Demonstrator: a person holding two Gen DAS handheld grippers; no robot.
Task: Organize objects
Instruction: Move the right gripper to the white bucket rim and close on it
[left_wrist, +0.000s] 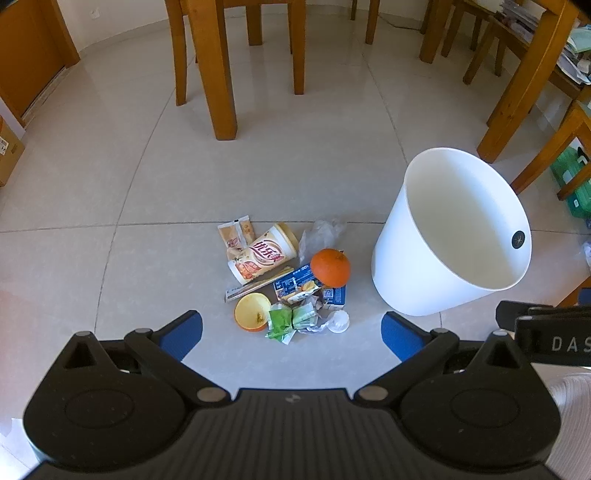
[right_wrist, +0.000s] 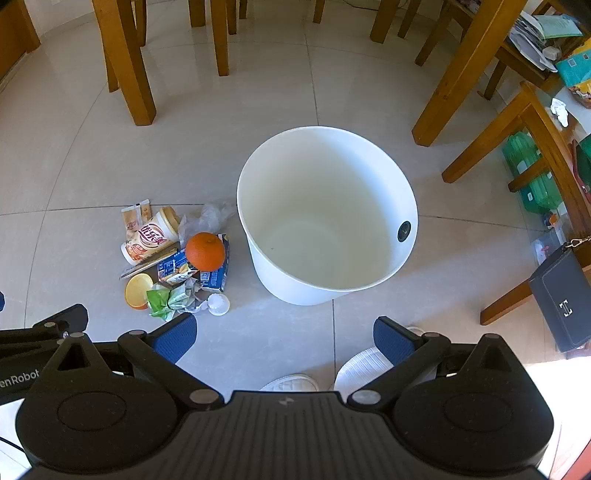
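Nothing is tidied yet — the white bin (right_wrist: 325, 218) stands empty on the tiled floor (left_wrist: 110, 166), and just to its left the whole litter pile waits beside it. Both tools hover above the mess, the left gripper (left_wrist: 291, 332) and the right gripper (right_wrist: 284, 338) each with jaws spread wide and nothing between them. Counting left to right: one sachet (left_wrist: 234, 236), one milk-tea cup (left_wrist: 264, 254), one yellow lid (left_wrist: 253, 311), one green wrapper (left_wrist: 284, 321), one blue carton (left_wrist: 295, 282), one orange (left_wrist: 330, 267) perched on that carton — all still to go in.

White bin (right_wrist: 280, 273), orange fruit (right_wrist: 205, 251)
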